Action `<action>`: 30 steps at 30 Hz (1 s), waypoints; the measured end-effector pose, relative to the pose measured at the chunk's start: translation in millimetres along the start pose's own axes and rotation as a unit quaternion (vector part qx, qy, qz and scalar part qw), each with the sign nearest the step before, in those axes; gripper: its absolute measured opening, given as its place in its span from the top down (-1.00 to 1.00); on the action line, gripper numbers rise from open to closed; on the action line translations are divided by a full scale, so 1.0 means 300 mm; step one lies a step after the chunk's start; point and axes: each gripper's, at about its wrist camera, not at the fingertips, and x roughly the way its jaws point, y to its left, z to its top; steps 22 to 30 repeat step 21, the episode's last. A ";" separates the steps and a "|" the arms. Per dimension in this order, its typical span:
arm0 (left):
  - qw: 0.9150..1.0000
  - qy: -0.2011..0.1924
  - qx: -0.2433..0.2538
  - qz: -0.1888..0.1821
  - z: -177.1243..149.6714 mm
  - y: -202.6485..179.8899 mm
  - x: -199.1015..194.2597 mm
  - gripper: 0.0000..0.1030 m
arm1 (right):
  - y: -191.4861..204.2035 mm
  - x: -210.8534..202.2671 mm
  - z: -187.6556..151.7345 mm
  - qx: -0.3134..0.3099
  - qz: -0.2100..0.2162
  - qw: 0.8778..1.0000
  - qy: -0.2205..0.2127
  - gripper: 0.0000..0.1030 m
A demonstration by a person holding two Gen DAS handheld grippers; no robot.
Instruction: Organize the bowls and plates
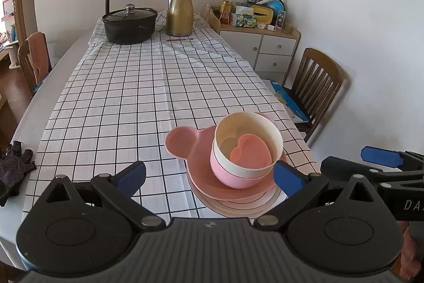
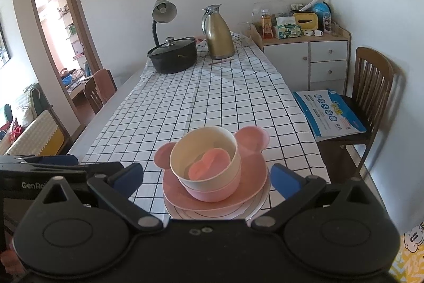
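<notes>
Plates and bowls sit stacked near the table's front edge, a cream bowl (image 1: 247, 139) nested in a pink bowl (image 1: 233, 174) on a bear-eared plate (image 1: 182, 141), while the left gripper (image 1: 209, 177) and right gripper (image 2: 206, 177) hover spread apart, gripping nothing.

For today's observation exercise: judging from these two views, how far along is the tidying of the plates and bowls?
Nearly finished, it seems. Done: a heart-shaped dish sits inside a cream bowl, nested in a pink bowl, on a bear-eared pink plate over a striped plate. In hand: nothing; the left tool and right tool are open. Left: no loose dishes show.
</notes>
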 end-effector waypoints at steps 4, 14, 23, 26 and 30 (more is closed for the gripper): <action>1.000 0.002 0.001 -0.002 0.003 0.000 0.010 -1.00 | -0.002 0.006 0.000 0.003 -0.001 1.000 0.003 -0.99; 1.000 0.009 -0.010 -0.012 0.014 0.023 0.043 -1.00 | 0.001 0.022 0.002 0.007 -0.005 1.000 0.008 -0.99; 1.000 0.016 -0.025 -0.003 0.022 0.062 0.065 -1.00 | 0.025 0.052 0.017 -0.005 -0.001 1.000 0.014 -0.99; 1.000 0.016 -0.025 -0.003 0.022 0.062 0.065 -1.00 | 0.025 0.052 0.017 -0.005 -0.001 1.000 0.014 -0.99; 1.000 0.016 -0.025 -0.003 0.022 0.062 0.065 -1.00 | 0.025 0.052 0.017 -0.005 -0.001 1.000 0.014 -0.99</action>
